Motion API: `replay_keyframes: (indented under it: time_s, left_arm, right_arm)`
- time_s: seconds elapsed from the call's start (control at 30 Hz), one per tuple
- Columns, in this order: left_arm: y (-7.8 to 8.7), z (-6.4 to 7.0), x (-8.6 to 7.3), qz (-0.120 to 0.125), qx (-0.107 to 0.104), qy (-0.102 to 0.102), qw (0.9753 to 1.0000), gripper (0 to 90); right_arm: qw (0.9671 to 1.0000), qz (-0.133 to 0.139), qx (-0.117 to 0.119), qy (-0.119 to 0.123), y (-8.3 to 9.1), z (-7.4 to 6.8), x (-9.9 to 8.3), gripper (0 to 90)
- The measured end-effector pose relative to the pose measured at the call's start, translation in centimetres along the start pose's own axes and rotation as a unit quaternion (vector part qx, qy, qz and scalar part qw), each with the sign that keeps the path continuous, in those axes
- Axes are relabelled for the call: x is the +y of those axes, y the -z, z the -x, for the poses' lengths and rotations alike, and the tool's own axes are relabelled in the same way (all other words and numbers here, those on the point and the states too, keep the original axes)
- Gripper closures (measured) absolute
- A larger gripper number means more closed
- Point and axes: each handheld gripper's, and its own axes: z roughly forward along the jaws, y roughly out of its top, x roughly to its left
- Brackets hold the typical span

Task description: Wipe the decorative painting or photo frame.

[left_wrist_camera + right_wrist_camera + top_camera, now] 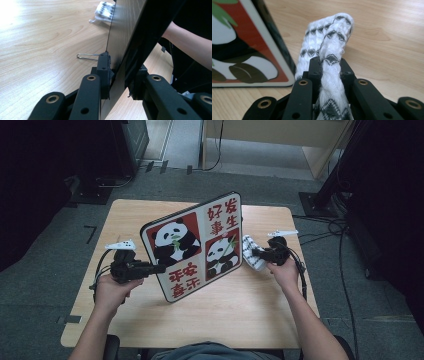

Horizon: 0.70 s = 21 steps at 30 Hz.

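Observation:
A square panda picture board [192, 245], red and white with red characters, stands tilted on its lower edge near the middle of the wooden table [150, 320]. My left gripper [159, 268] is shut on the board's left edge; in the left gripper view the dark board edge [125, 50] sits clamped between the jaws. My right gripper [256, 252] is shut on a white cloth with black zigzag pattern [251, 254], held right beside the board's right edge. In the right gripper view the folded cloth [329, 50] rises between the jaws, next to the board's corner [249, 50].
A thin wire stand loop [86, 57] lies on the table behind the board. The table stands on grey carpet, with cables [345, 245] on the floor at the right and dark equipment stands [100, 185] behind.

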Motion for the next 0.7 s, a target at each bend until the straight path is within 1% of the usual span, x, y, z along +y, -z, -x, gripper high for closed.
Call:
replay_keyframes:
  time_s: [0.17,0.3,0.43,0.53,0.7]
  left_arm:
    - [0.0,0.0,0.0,0.001,0.002,0.001,1.0,75.0]
    - [0.0,0.1,0.0,0.002,0.003,0.001,1.0,74.8]
    - [-0.1,0.0,0.1,0.002,0.003,0.004,1.0,74.5]
    - [-0.2,0.1,0.2,0.0,0.006,0.001,1.0,74.4]
    - [-0.2,0.2,0.0,0.003,0.01,0.002,0.9999,74.0]
  right_arm:
    - [0.9998,0.012,-0.008,-0.014,0.4,0.9,0.5,78.4]
    - [0.9995,0.019,-0.022,-0.016,0.5,1.8,1.0,78.4]
    - [0.9988,0.022,-0.039,-0.02,0.5,2.8,1.5,78.4]
    - [0.9981,0.023,-0.052,-0.023,0.4,3.5,1.6,78.3]
    - [0.9965,0.023,-0.076,-0.026,0.1,4.5,1.8,77.8]
